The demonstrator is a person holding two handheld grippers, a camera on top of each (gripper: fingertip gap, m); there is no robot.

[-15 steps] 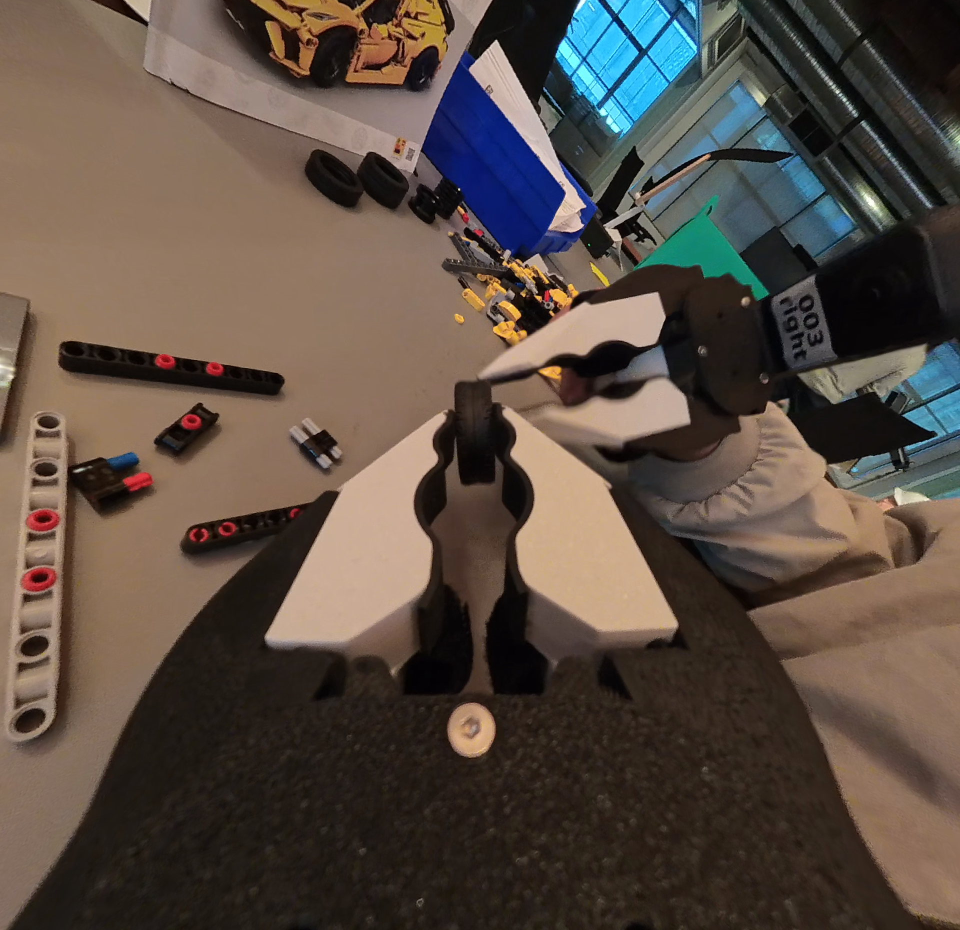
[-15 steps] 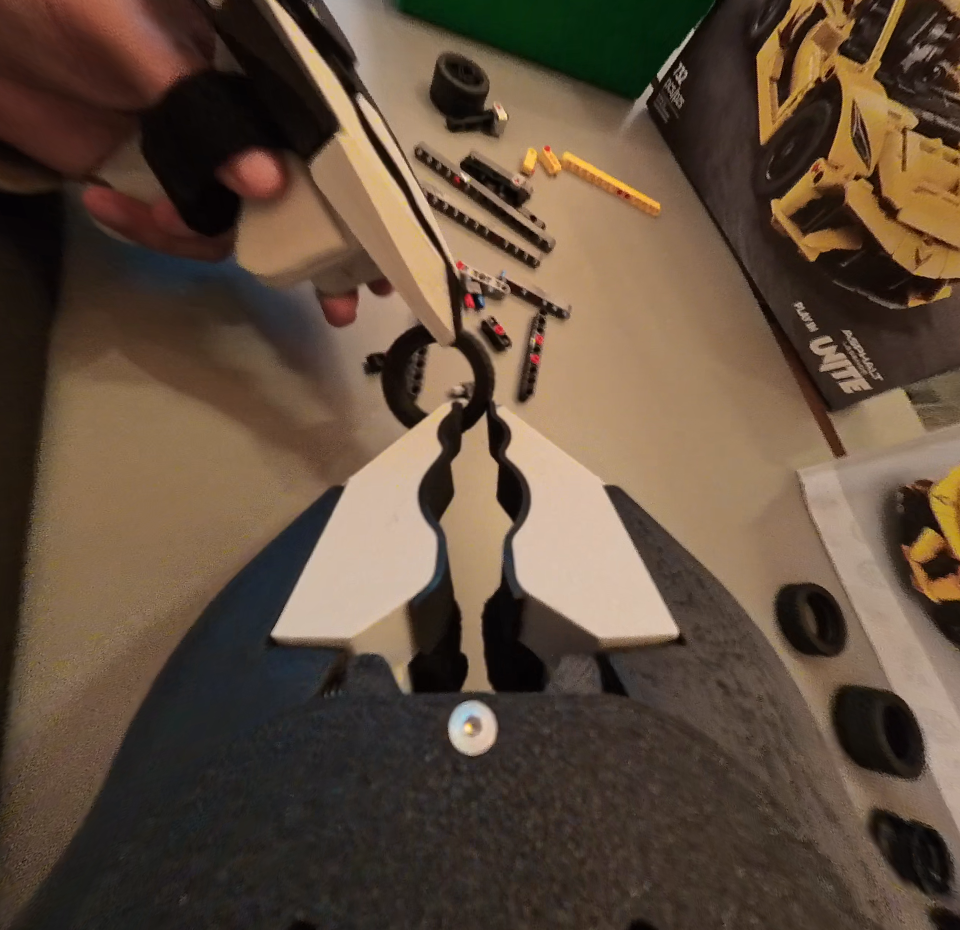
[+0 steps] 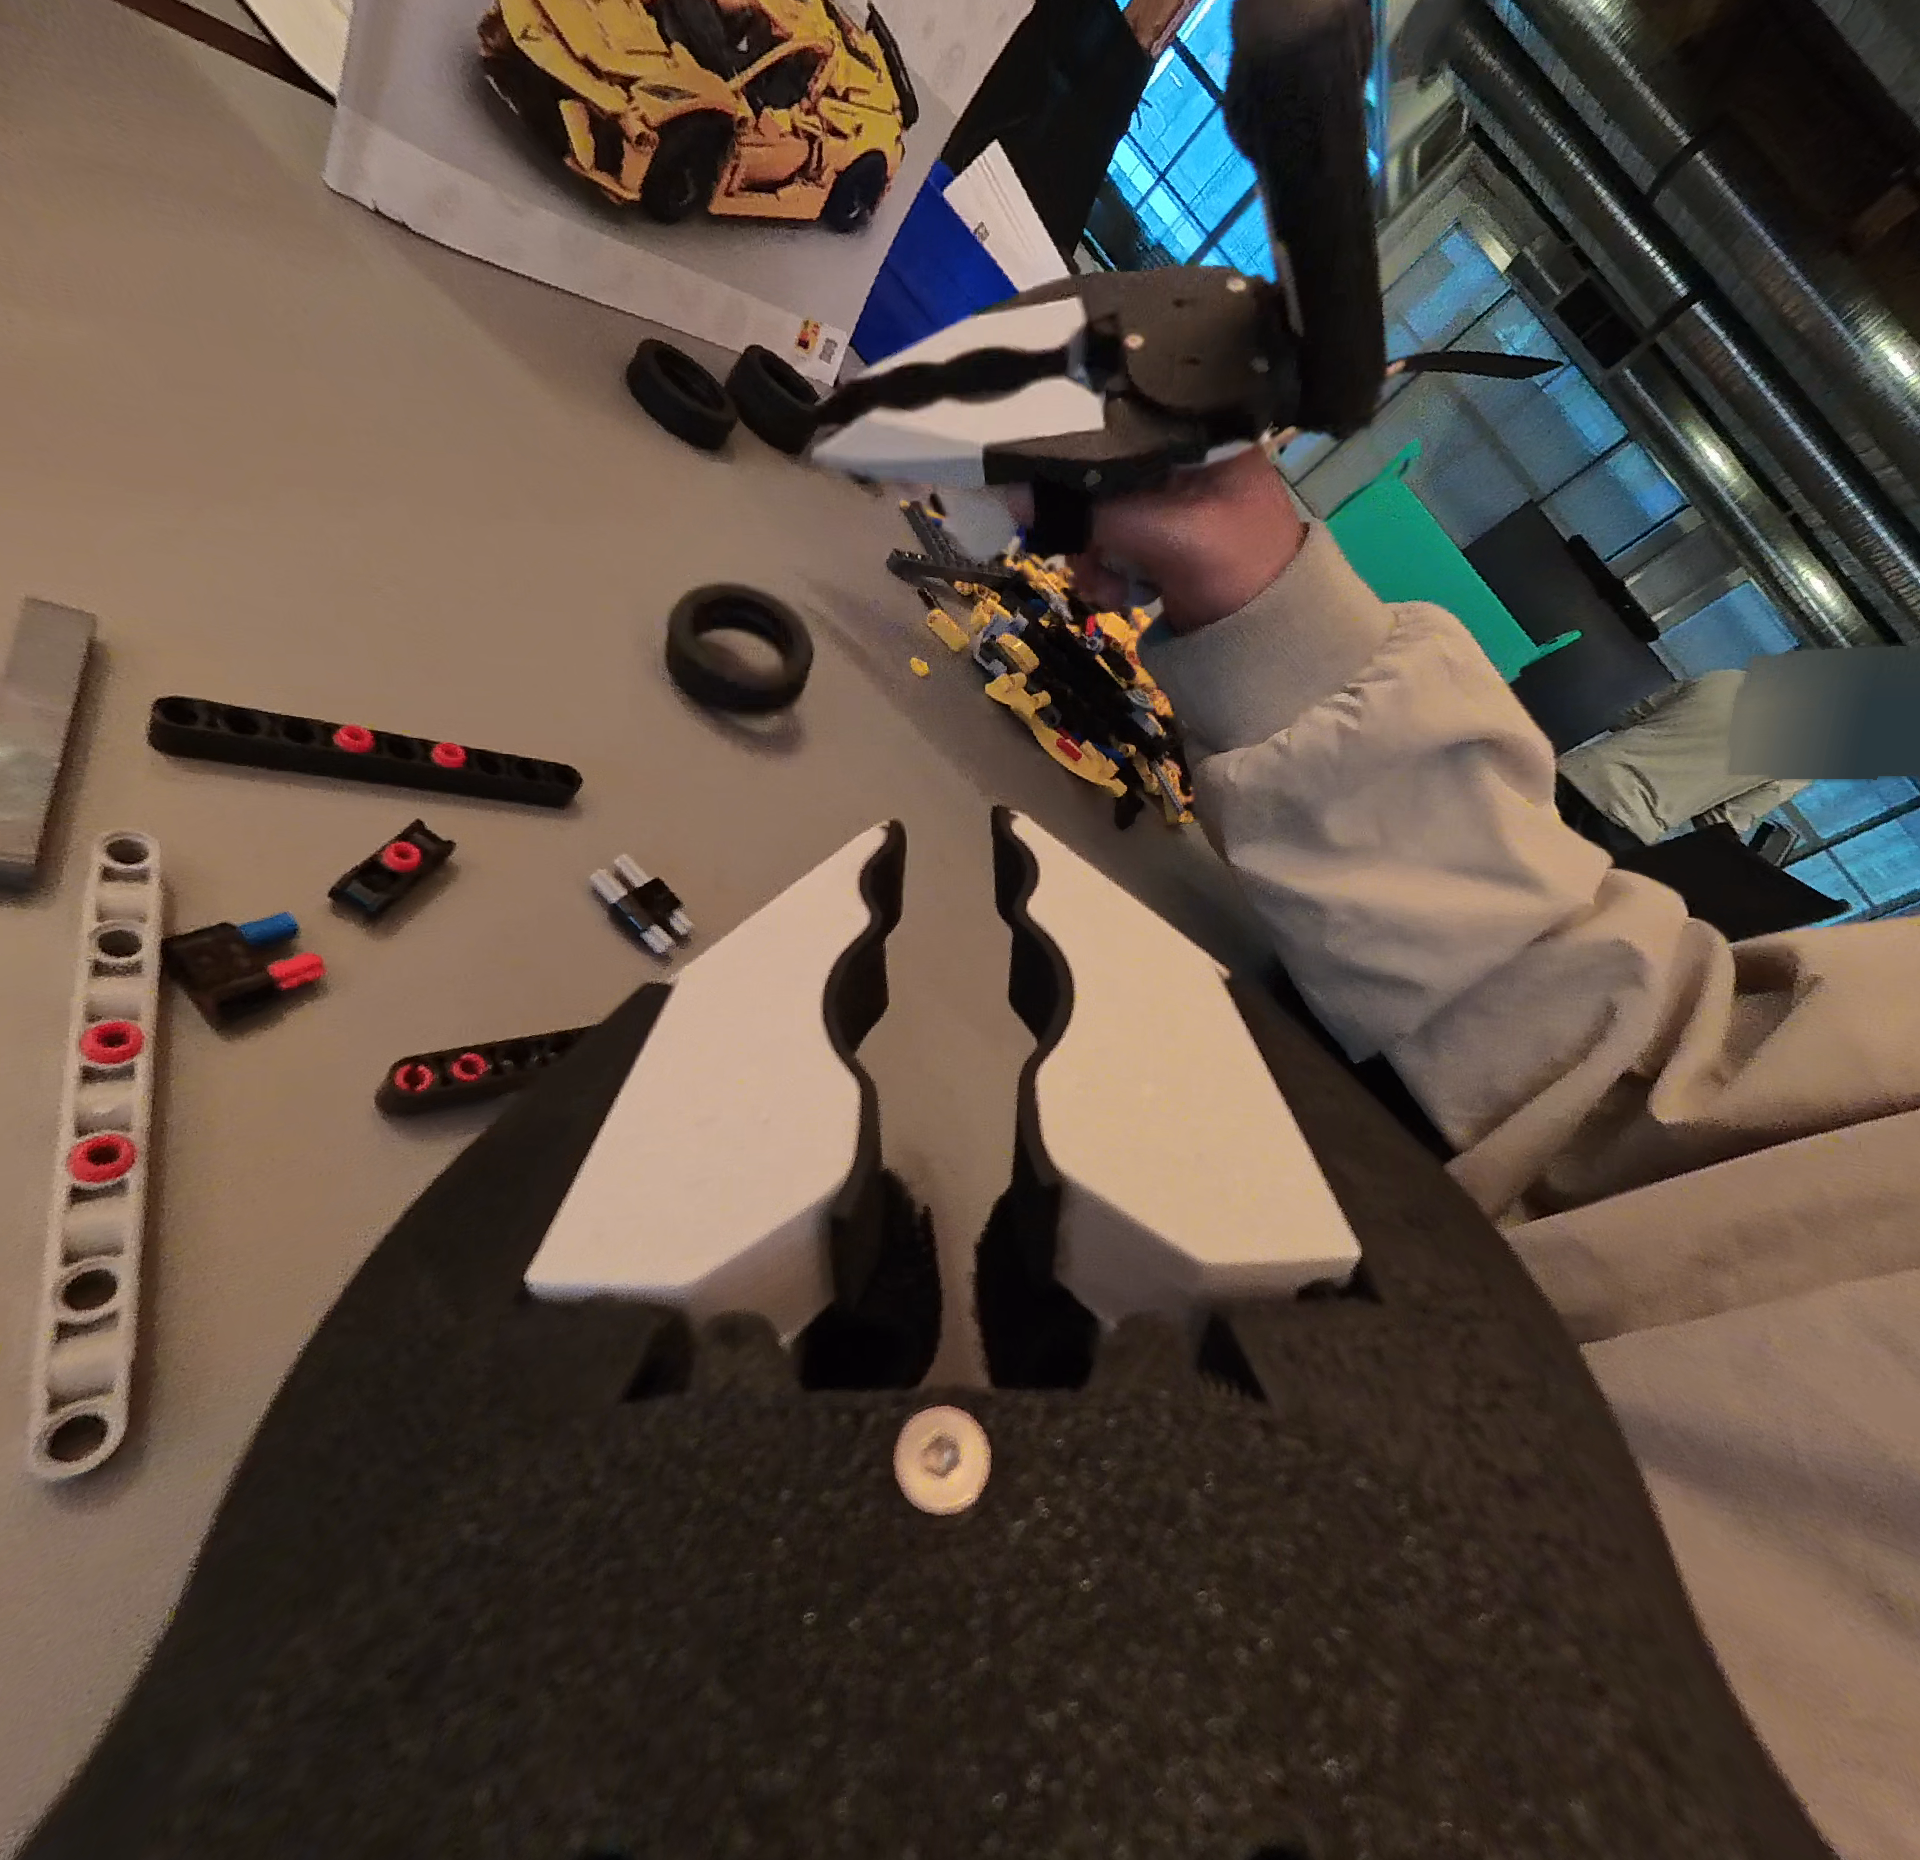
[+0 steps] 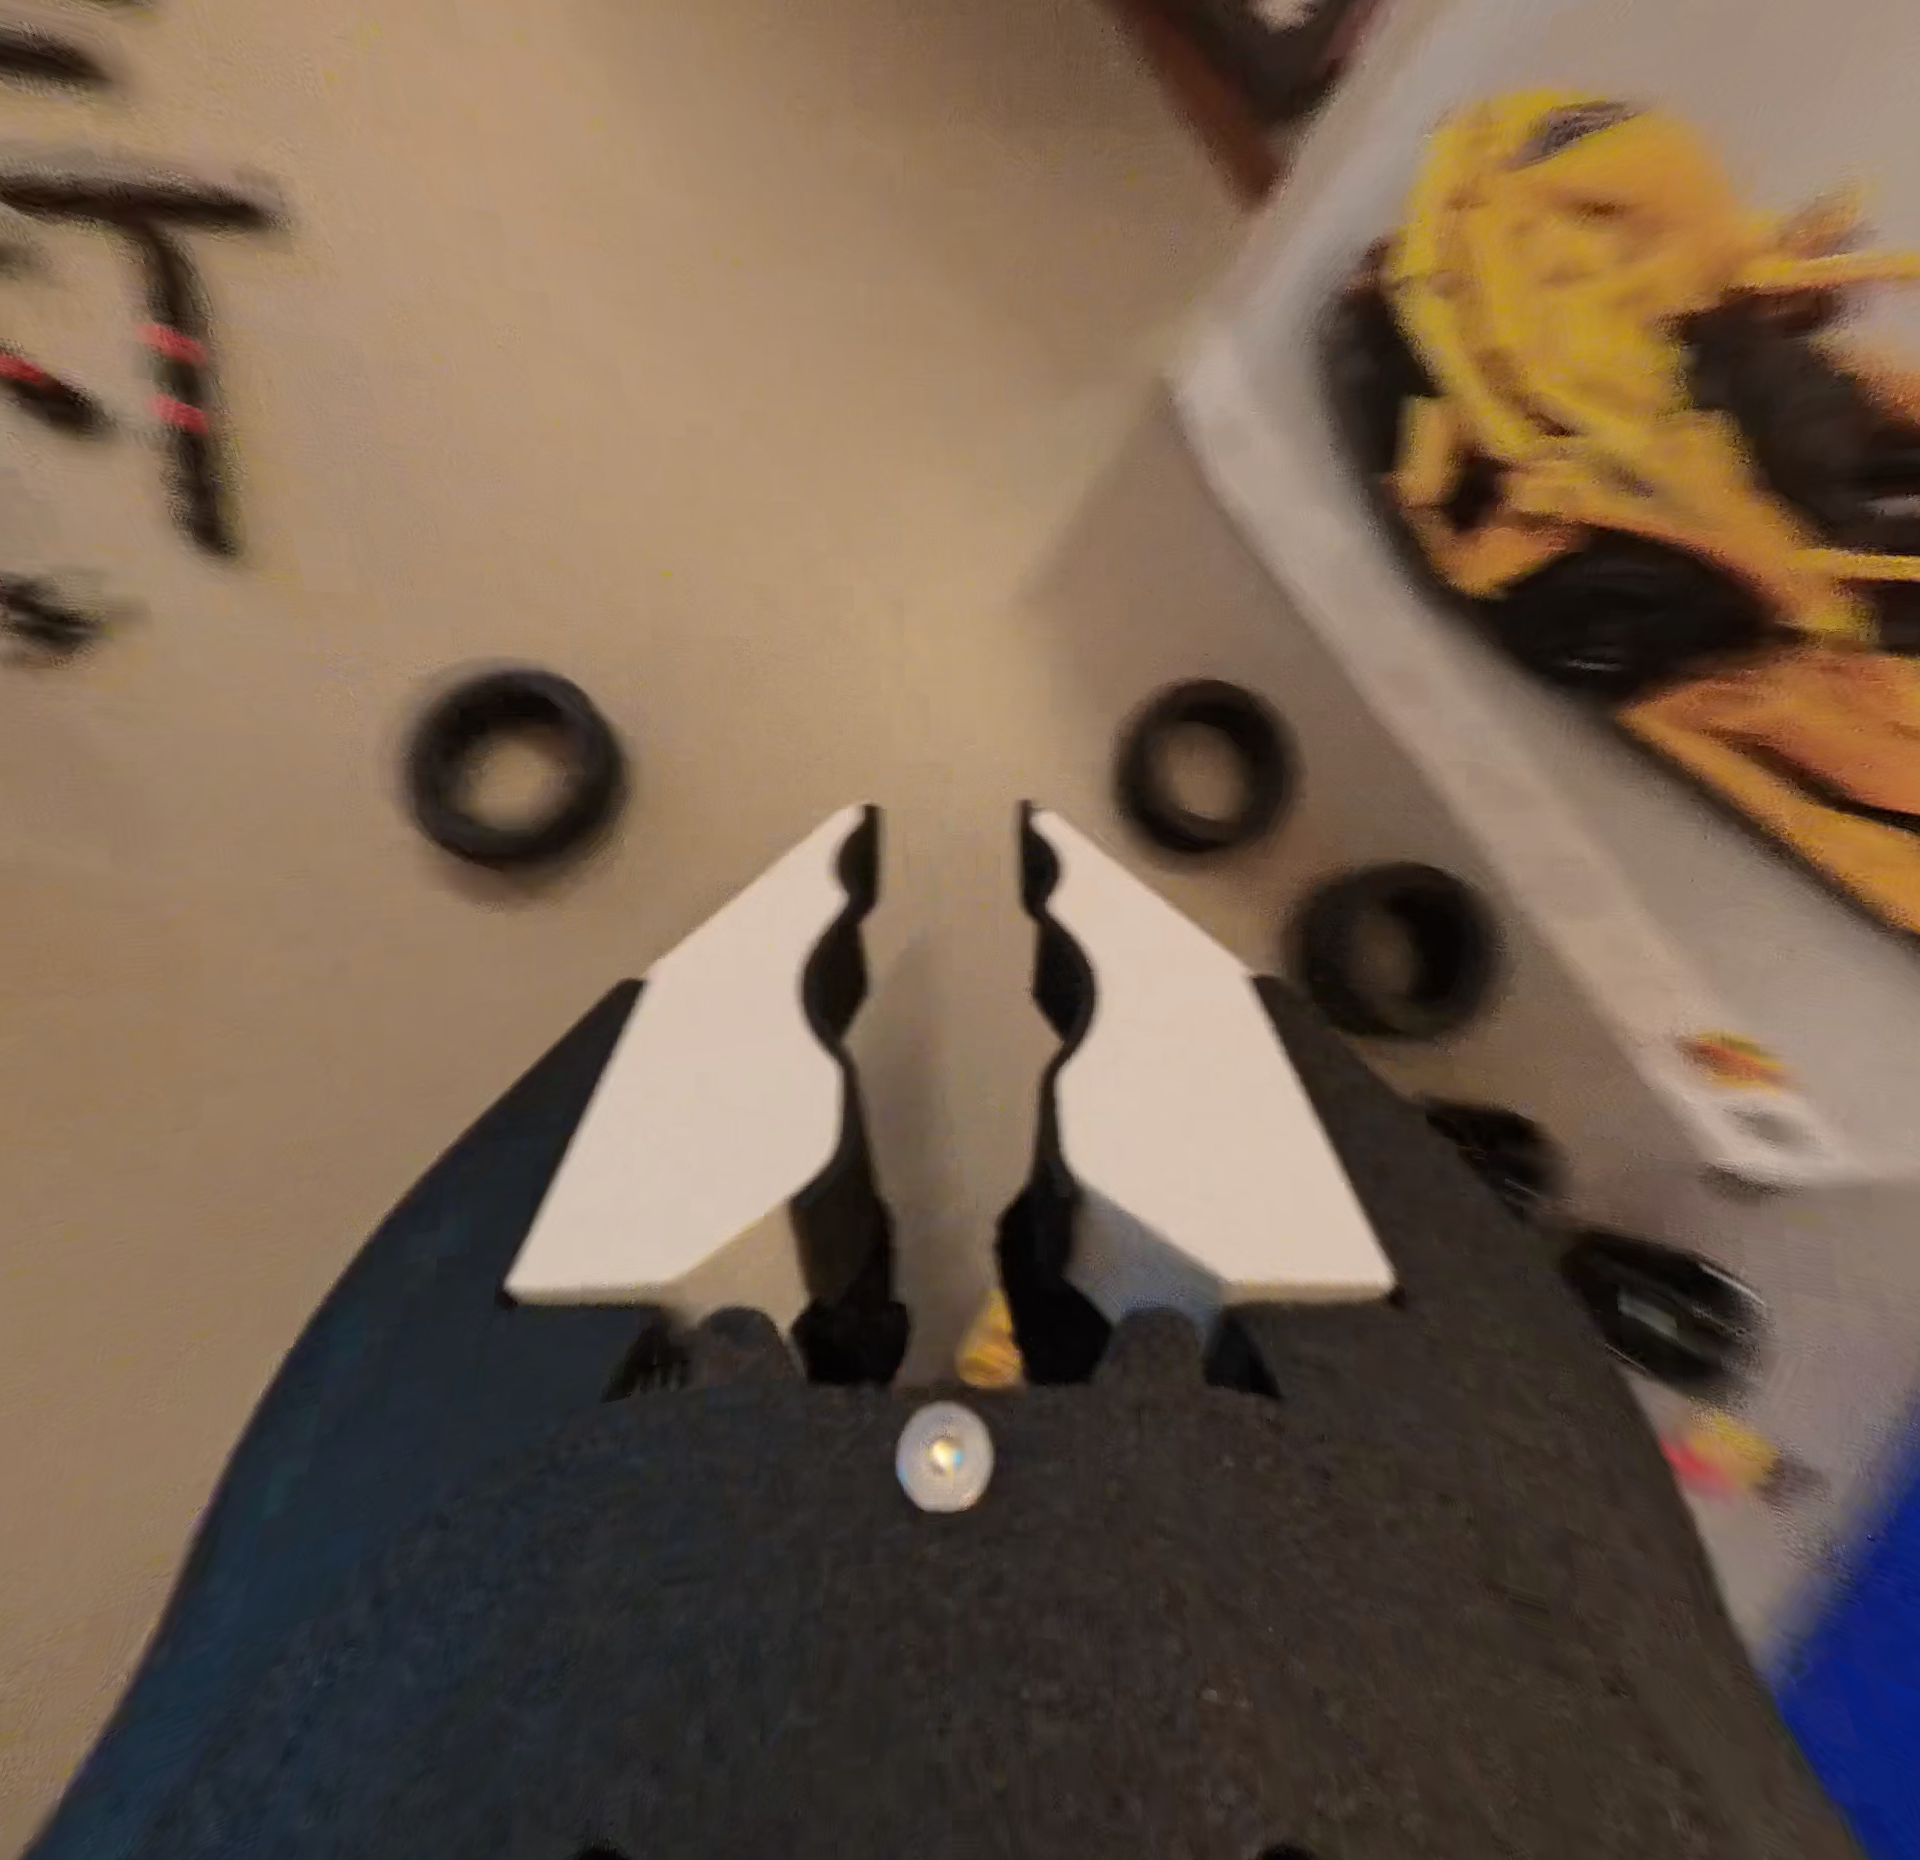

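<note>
My left gripper [image 3: 945, 823] is open and empty above the grey table [image 3: 312, 460]. A black rubber tire [image 3: 740, 647] lies flat on the table just ahead of it; it also shows in the blurred right wrist view [image 4: 514, 766]. My right gripper [image 4: 948, 808] is open and empty. It hovers between that tire and two more tires [image 4: 1205, 761] [image 4: 1392, 948] lying beside a booklet. In the left wrist view the right gripper [image 3: 831, 428], held by a hand, points at those two tires [image 3: 681, 392].
A booklet with a yellow car picture [image 3: 665, 117] and a blue bin [image 3: 935, 272] stand at the back. Black beams with red pins [image 3: 364, 752], a grey beam [image 3: 94, 1145] and small connectors [image 3: 239, 963] lie at left. A pile of yellow and black parts [image 3: 1060, 667] sits by the sleeve [image 3: 1403, 854]. Some 20 cm of space lies between my two pairs of fingers.
My left gripper has opened and let go of the tire, which now lies on the table. My right gripper has opened and swung away towards the two tires by the booklet.
</note>
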